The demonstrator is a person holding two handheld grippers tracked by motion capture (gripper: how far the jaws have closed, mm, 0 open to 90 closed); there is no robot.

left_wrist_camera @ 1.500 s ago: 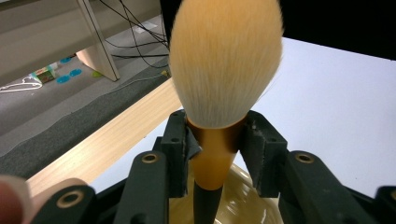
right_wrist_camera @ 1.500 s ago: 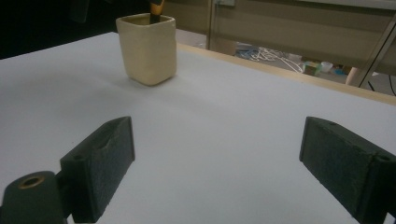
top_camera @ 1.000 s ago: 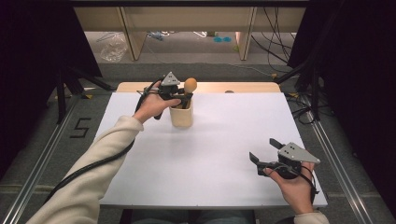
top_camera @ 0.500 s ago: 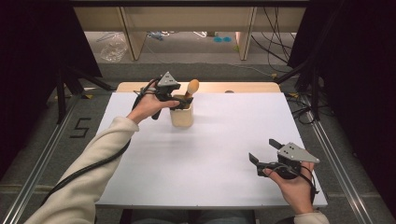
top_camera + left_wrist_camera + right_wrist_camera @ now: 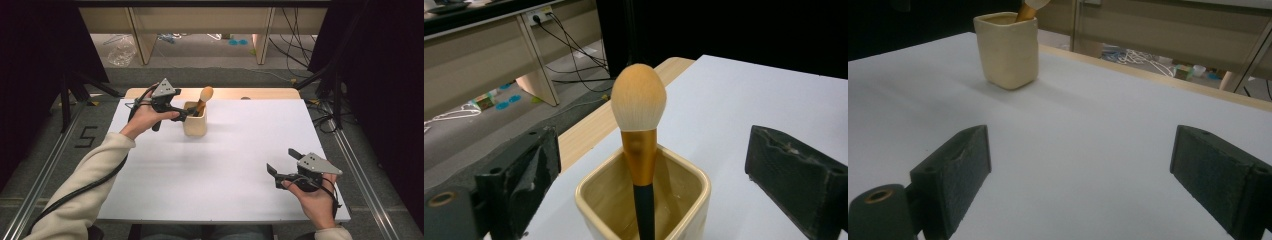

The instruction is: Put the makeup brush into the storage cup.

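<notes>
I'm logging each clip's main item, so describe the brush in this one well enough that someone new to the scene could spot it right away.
Start at the white table and look toward its far left part, where a cream square-sided cup stands by the left gripper. The makeup brush stands in that cup. It has a black handle, a gold collar and a rounded tan bristle head poking above the rim.

One readable mark

We read a single dark numeral "5" [image 5: 85, 136] on the grey floor [image 5: 30, 165], left of the table [image 5: 240, 165]; we find no other legible text anywhere.
</notes>
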